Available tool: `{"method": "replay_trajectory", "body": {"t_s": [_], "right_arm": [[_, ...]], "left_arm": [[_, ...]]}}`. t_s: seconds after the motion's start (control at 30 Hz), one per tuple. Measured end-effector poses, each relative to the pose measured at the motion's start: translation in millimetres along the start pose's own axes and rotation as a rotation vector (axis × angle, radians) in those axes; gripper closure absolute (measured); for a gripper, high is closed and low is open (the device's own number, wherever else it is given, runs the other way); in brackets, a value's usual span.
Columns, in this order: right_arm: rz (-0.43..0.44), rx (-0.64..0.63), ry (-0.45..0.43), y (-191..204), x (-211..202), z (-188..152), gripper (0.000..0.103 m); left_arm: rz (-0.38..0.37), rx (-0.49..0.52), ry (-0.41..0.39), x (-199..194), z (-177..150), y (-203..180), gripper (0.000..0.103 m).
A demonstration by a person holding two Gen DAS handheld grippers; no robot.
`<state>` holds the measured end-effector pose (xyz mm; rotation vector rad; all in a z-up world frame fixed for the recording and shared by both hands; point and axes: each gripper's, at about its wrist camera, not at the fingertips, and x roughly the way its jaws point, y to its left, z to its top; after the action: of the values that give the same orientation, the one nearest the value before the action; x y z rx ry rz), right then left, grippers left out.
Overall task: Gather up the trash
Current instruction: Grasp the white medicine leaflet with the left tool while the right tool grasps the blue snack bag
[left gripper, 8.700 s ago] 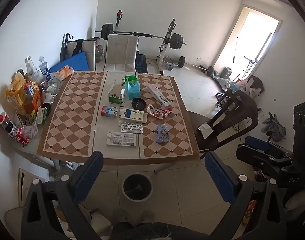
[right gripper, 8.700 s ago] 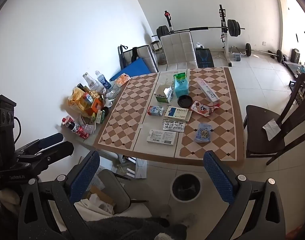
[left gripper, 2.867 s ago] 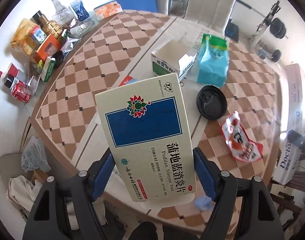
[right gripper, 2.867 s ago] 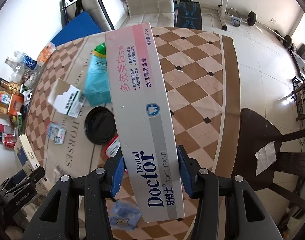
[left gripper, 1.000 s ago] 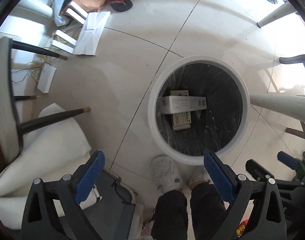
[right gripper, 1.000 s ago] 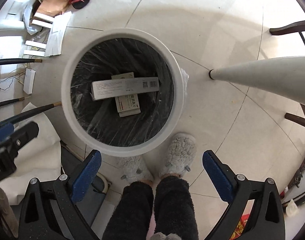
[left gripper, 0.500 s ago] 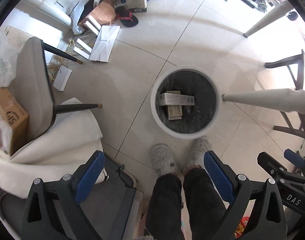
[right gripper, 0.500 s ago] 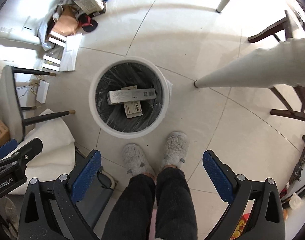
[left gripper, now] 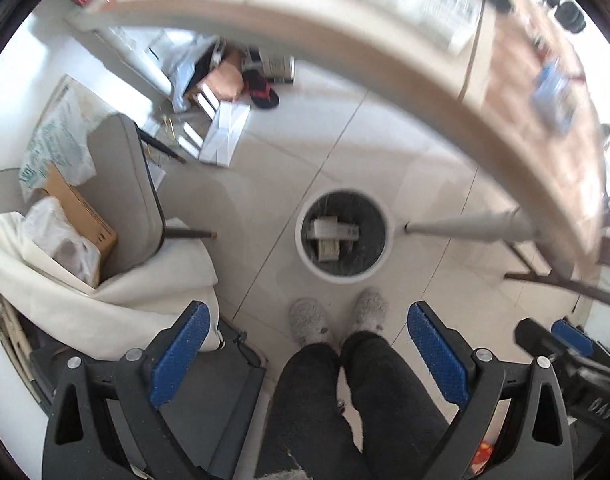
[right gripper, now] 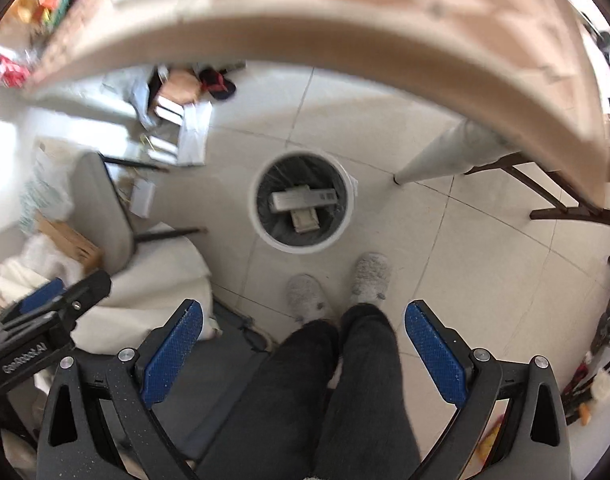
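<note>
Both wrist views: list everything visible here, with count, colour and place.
Trash bin: one, white rim, dark liner, on the floor under the table edge.
Boxes in bin: two, pale, long one lying across the smaller.
Table: one, tan checkered top, overhead.
Chair: one, grey, left of the bin.
Cardboard box: one, brown, beside the chair.
Slippers: two, grey fuzzy, below the bin.
Left gripper: blue pads, open, empty.
Right gripper: blue pads, open, empty.

white round bin (right gripper: 345,216), two boxes (right gripper: 303,200) crossed inside
</note>
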<state>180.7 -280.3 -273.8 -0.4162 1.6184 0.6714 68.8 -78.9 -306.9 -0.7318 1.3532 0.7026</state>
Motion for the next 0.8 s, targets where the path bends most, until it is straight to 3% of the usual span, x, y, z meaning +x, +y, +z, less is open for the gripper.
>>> {"method": "replay_trajectory", "body": {"t_s": [0.17, 0.33, 0.47, 0.57, 0.7, 0.8], "right_arm": [[0.036, 0.096, -0.119, -12, -75, 32, 0.001], [0.032, 0.195, -0.186, -33, -112, 104, 0.001], [0.012, 0.251, -0.191, -46, -101, 172, 0.001], [0.011, 0.28, -0.131, -49, -71, 220, 0.001], [0.004, 0.294, -0.075, -53, -44, 264, 0.001], [-0.012, 0.286, -0.05, -58, -30, 282, 0.01]], "left_arm": [[-0.014, -0.036, -0.084, -45, 40, -8, 0.002], [-0.062, -0.12, -0.098, -53, 114, -25, 0.0], [-0.072, -0.221, -0.012, -29, 180, -44, 0.0], [-0.08, -0.347, 0.085, 1, 219, -53, 0.0], [-0.117, -0.513, 0.212, 47, 248, -54, 0.001], [-0.123, -0.591, 0.241, 66, 258, -52, 0.002]]}}
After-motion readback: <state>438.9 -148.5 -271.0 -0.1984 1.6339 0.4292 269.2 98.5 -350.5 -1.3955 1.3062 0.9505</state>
